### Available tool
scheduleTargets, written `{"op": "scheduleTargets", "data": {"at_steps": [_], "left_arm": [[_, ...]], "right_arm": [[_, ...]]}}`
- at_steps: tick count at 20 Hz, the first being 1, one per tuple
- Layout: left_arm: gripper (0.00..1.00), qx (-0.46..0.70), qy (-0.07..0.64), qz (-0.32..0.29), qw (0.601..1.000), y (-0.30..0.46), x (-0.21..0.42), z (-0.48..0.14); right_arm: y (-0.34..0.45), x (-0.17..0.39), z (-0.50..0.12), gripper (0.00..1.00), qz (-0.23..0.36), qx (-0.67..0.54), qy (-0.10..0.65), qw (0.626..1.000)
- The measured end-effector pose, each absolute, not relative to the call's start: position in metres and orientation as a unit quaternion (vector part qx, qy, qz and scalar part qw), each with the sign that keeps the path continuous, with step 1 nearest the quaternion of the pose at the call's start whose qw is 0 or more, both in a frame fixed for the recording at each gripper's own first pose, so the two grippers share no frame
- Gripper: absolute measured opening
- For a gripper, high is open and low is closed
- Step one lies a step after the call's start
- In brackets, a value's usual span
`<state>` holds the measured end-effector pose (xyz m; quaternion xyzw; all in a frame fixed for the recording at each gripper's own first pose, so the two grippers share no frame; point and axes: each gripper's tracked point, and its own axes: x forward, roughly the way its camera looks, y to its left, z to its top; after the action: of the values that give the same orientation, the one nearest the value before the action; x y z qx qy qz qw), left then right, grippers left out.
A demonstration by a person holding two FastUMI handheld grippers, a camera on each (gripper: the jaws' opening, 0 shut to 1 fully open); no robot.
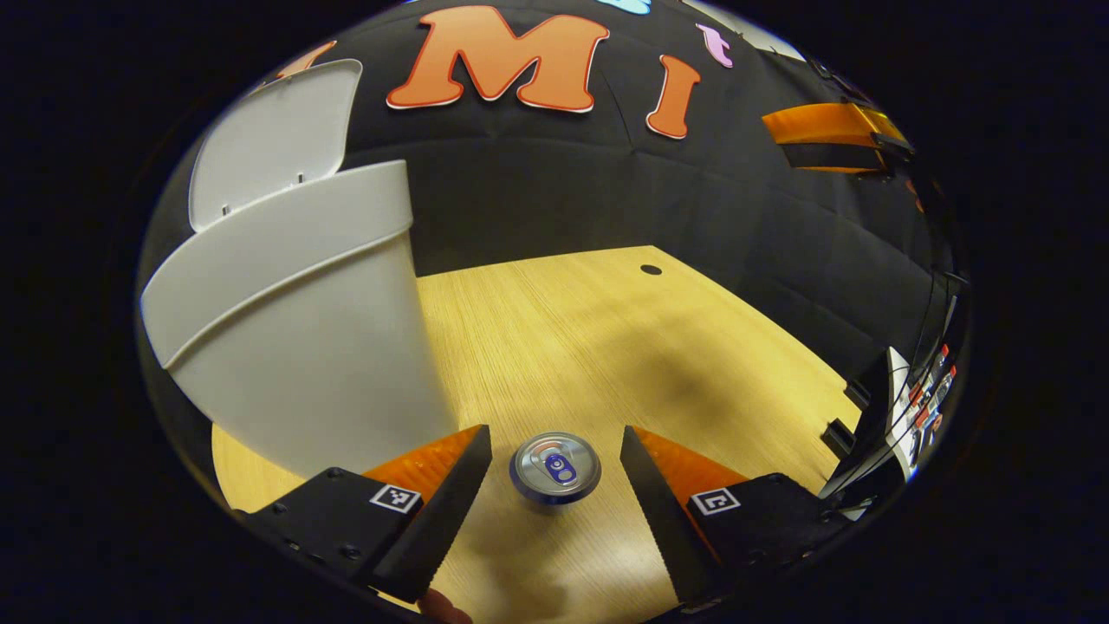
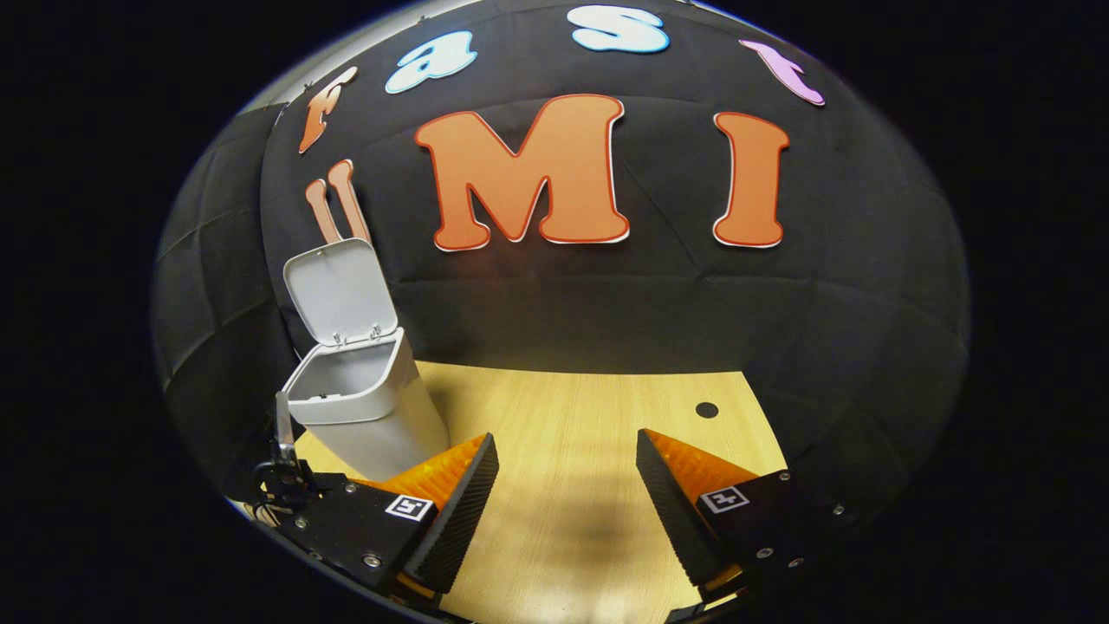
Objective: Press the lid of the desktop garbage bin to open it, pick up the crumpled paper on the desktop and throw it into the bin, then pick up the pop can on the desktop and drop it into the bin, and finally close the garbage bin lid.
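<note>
The left tool [image 1: 554,451] is spread wide, its two wedge-shaped fingers [image 1: 446,511] with ridged, saw-toothed inner faces standing on either side of the pop can [image 1: 555,468] without touching it. The can stands upright on the worktop [image 1: 606,347], seen from above: a round, brushed-metal top with a pull tab and a blue rim. The worktop is pale wood laminate with a fine straight grain, and a small dark round hole [image 1: 651,269] sits near its far edge.

Just left of the can rises the garbage bin [image 1: 303,347], a smooth matte white plastic tub that tapers toward its base, with a thicker collar band around the top. Its flat, rounded-corner lid [image 1: 273,143] is tipped up and back on its hinge.

The right tool [image 2: 567,477] is likewise spread wide and grips nothing, hanging over bare wood. In the right gripper view the bin stands near the worktop's far left corner, mouth open.
</note>
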<state>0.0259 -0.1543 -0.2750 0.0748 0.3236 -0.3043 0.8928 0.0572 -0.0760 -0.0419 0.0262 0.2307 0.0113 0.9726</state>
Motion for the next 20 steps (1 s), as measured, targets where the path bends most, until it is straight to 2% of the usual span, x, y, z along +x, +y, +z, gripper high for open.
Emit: {"op": "scheduleTargets", "data": {"at_steps": [18, 20], "left_arm": [[0.98, 0.073, 0.384, -0.261, 0.883, -0.161, 0.042, -0.356], [0.86, 0.072, 0.381, -0.261, 0.884, -0.162, 0.046, -0.355]], "right_arm": [[-0.098, 0.052, -0.074, 0.96, 0.008, 0.031, 0.278, 0.960], [-0.098, 0.052, -0.076, 0.96, 0.008, 0.034, 0.281, 0.959]]}}
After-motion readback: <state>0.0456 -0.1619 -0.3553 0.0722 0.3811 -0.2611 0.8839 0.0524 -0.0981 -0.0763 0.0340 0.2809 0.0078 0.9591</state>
